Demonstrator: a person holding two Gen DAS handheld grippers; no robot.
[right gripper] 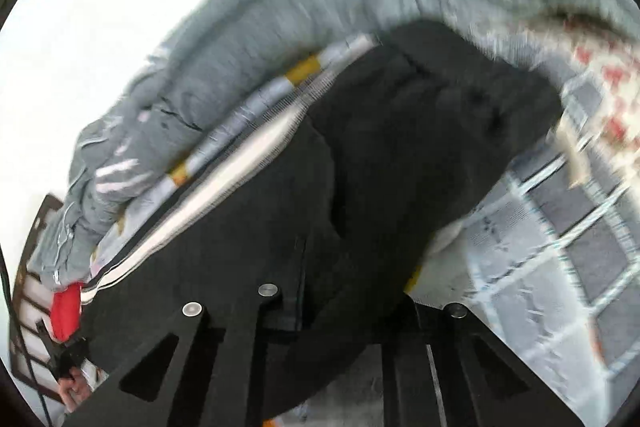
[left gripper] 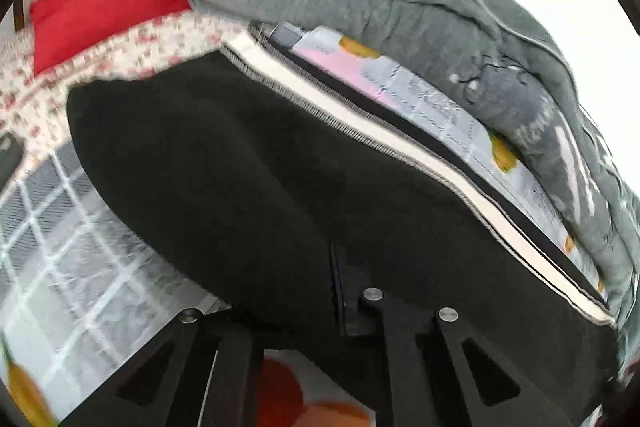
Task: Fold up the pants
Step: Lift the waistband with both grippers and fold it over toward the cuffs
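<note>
Black pants (left gripper: 248, 163) with a white side stripe (left gripper: 360, 131) lie spread on a checked bed sheet (left gripper: 72, 235). At the bottom of the left wrist view, my left gripper (left gripper: 320, 323) is shut on the near edge of the pants, with black fabric bunched between its fingers. The right wrist view shows the same pants (right gripper: 400, 131) and stripe (right gripper: 224, 183). There my right gripper (right gripper: 340, 319) is also shut on a fold of the black fabric at the near edge. Both views are blurred and tilted.
A grey quilt (left gripper: 360, 7) is heaped along the far side of the pants. A red pillow (left gripper: 92, 11) and a floral cloth (left gripper: 160, 43) lie beyond one end. A hand (right gripper: 74, 391) and a dark bed frame (right gripper: 32, 287) show at the lower left.
</note>
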